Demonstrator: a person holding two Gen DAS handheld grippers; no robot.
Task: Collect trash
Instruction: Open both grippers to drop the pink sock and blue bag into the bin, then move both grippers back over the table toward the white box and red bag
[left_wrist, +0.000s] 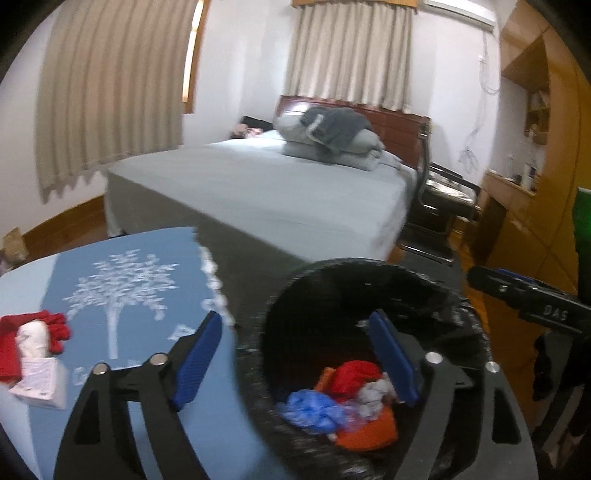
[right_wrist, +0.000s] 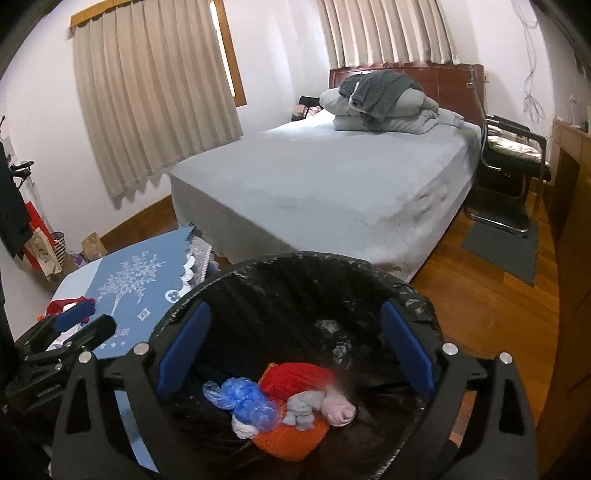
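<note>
A bin with a black liner (left_wrist: 369, 280) (right_wrist: 295, 266) stands beside a table under a blue cloth with a white tree print (left_wrist: 122, 288) (right_wrist: 125, 280). In it lie a blue plastic bag (right_wrist: 243, 402), a red cloth (right_wrist: 295, 376), grey and pink wads (right_wrist: 321, 408) and something orange (left_wrist: 369, 432). My left gripper (left_wrist: 295, 321) is open and straddles the bin's left rim, holding nothing. My right gripper (right_wrist: 295, 310) is open over the bin's mouth, also holding nothing. On the table at the left lie a red cloth (left_wrist: 55, 328) and a white packet (left_wrist: 35, 373).
A bed (right_wrist: 332, 184) with folded grey bedding (right_wrist: 384, 107) fills the middle of the room. A black chair (right_wrist: 513, 162) and a grey mat (right_wrist: 498, 247) are to its right on the wooden floor. Wooden cabinets (left_wrist: 535, 147) line the right wall. Bags (right_wrist: 44, 243) stand by the left wall.
</note>
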